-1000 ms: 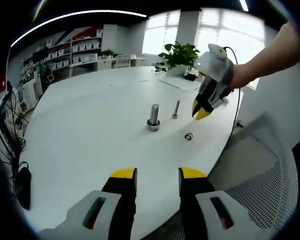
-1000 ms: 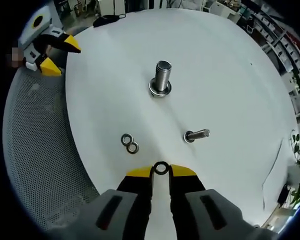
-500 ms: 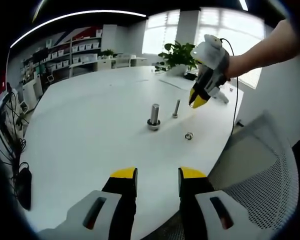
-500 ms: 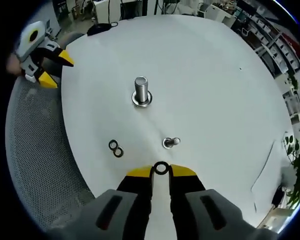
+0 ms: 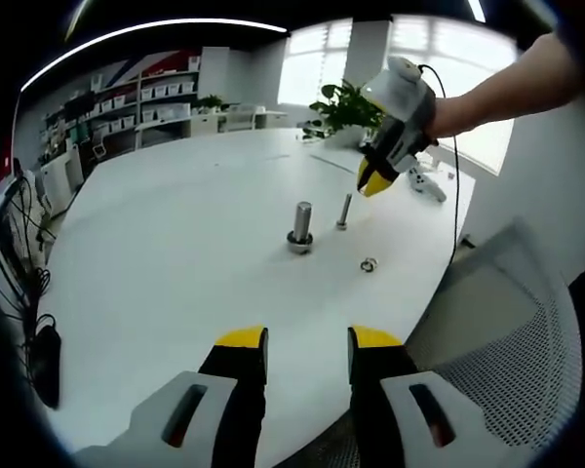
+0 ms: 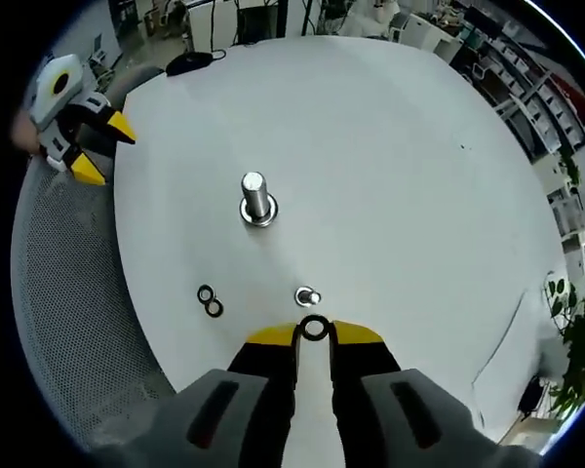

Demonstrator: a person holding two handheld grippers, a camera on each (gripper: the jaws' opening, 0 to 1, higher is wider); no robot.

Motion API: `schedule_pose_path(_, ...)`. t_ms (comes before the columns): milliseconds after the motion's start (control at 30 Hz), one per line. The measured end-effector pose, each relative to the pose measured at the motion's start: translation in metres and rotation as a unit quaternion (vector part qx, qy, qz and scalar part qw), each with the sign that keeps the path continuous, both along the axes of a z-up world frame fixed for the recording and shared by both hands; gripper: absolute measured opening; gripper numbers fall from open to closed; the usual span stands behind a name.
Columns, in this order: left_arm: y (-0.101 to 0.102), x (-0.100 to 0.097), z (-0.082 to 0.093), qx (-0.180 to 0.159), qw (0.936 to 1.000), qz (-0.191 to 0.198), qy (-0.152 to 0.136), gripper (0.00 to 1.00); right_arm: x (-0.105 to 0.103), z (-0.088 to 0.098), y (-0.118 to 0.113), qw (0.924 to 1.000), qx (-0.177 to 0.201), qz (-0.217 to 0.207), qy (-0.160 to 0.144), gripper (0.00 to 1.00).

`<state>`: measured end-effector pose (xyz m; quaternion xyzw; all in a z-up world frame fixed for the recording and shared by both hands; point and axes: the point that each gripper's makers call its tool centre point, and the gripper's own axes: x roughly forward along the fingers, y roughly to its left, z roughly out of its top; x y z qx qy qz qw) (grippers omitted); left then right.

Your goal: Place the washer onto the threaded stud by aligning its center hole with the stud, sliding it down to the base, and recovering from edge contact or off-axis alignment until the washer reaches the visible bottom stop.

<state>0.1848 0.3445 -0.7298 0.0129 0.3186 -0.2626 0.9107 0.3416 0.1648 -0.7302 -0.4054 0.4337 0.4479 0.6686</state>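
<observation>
While the right gripper (image 6: 314, 332) hangs high above the round white worktop (image 6: 400, 175), its yellow-tipped jaws are pinched together on a small dark washer (image 6: 314, 329), the ring standing up between the tips with its hole showing. Just beyond the tips, a slim bolt (image 6: 307, 296) stands on the worktop, seen nearly end-on from this height. Two spare washers (image 6: 210, 301) lie touching each other to one side of it. Further out stands the thick threaded stud (image 6: 256, 199), upright on its wide base, well apart from the held washer. At the worktop's edge the left gripper (image 6: 93, 148) hovers over a grey mesh chair (image 6: 63, 322), its jaws parted.

From the left gripper view, its own jaws (image 5: 304, 343) stand apart with nothing between them, low at the near rim of the worktop (image 5: 175, 253). The stud (image 5: 300, 228) and the slim bolt (image 5: 344, 212) stand near mid-worktop, the spare washers (image 5: 369, 264) nearer the chair (image 5: 507, 331). The right gripper (image 5: 372, 183) is held up in the air by a bare forearm (image 5: 512, 83), above and beyond the slim bolt. A potted plant (image 5: 349, 105) sits at the far edge, with shelving (image 5: 141, 107) behind.
</observation>
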Motion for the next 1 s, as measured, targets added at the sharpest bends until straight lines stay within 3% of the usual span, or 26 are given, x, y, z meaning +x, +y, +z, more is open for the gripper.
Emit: schedule_pose_path(1000, -0.001, 0.000, 0.000, -0.002, 1.0000, -0.001, 0.002, 0.31, 0.006, -0.008, 0.015, 0.9996, 0.000, 0.025, 0.010, 0.14)
